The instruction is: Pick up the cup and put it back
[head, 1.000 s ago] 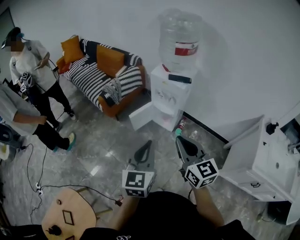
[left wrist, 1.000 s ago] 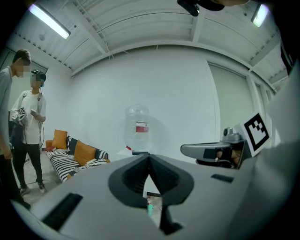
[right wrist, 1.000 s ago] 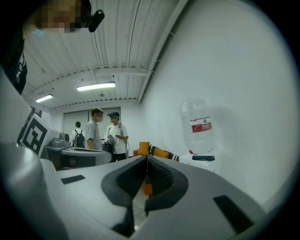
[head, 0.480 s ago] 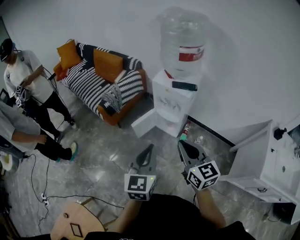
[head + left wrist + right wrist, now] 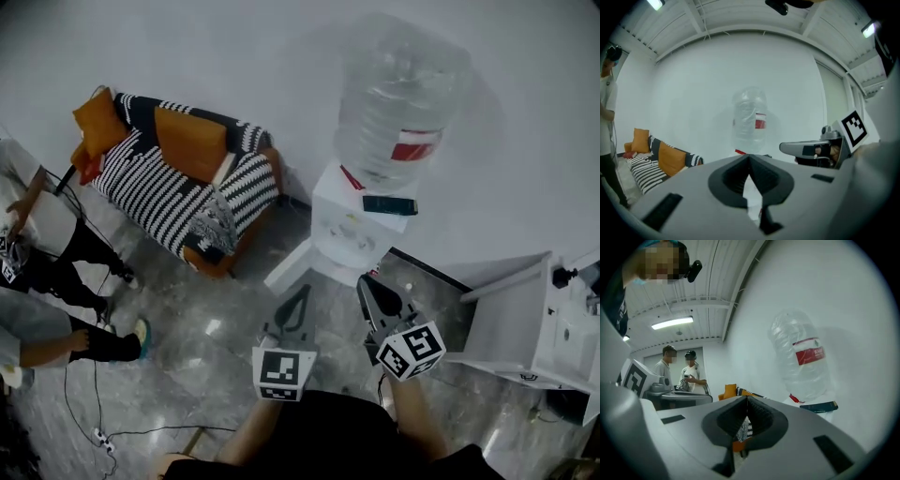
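No cup shows in any view. In the head view my left gripper and right gripper are held side by side above the grey floor, pointing at a white water dispenser. Both are shut with nothing between the jaws. The left gripper view shows its jaws closed together, with the dispenser's clear bottle straight ahead and the right gripper beside it. In the right gripper view the jaws are also closed, and the bottle stands to the right.
A dark flat phone-like device lies on the dispenser's top, under the large bottle. A striped sofa with orange cushions stands at the left wall. A white cabinet is at the right. Two people stand far left, with cables on the floor.
The view has closed in on the water dispenser, which looks larger and more central. The people and sofa slid left, and the wooden stool left the frame. Both grippers stayed shut.
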The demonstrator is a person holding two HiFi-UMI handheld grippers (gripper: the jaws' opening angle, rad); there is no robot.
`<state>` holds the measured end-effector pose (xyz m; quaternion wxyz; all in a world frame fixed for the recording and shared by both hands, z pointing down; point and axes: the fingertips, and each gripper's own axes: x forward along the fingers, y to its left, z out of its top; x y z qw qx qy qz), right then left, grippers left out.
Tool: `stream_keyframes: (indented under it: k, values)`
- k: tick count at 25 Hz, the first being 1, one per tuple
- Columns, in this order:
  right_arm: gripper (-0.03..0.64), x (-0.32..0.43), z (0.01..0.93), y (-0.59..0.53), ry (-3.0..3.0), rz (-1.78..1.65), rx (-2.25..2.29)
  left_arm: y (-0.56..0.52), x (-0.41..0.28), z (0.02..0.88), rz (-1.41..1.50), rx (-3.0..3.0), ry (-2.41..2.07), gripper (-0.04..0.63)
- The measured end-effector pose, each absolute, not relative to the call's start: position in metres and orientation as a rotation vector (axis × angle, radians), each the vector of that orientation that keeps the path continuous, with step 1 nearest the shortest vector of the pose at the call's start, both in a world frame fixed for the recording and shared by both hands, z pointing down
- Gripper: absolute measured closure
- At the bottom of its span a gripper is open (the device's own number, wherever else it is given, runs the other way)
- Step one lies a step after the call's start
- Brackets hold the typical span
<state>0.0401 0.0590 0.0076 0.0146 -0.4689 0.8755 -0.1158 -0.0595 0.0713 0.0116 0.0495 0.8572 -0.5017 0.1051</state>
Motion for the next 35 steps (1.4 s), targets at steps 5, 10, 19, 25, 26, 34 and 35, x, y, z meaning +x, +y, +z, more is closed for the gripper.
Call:
stream_keyframes:
  k: [5, 10, 19, 25, 26, 34, 35]
  values:
    - [0.606, 0.008, 0.003, 0.017, 2.751, -0.342, -1.477, 0.025, -0.086, 0.004, 0.322, 2.673, -1.506, 0.583]
    - [0.606, -0.016, 0.004, -0.011, 2.772, -0.326, -1.470, 0.001, -0.101, 0.007, 0.319, 2.684, -1.496, 0.583]
    - [0.606, -0.011, 0.010, -0.037, 2.771, -0.285, -1.489, -0.027, -0.088, 0.015, 0.360, 2.715, -1.439, 0.583]
    - [0.606, -0.001, 0.039, -0.054, 2.812, -0.246, -1.439, -0.047, -0.074, 0.044, 0.394, 2.732, -1.443, 0.583]
    - [0.606, 0.002, 0.049, -0.056, 2.824, -0.230, -1.440, -0.050, -0.070, 0.054, 0.393, 2.740, -1.438, 0.583]
    - [0.606, 0.024, 0.199, -0.065, 2.877, -0.239, -1.435, -0.070, -0.042, 0.215, 0.403, 2.706, -1.408, 0.583]
    - [0.606, 0.025, 0.226, -0.067, 2.888, -0.242, -1.417, -0.073, -0.039, 0.243, 0.410, 2.698, -1.407, 0.583]
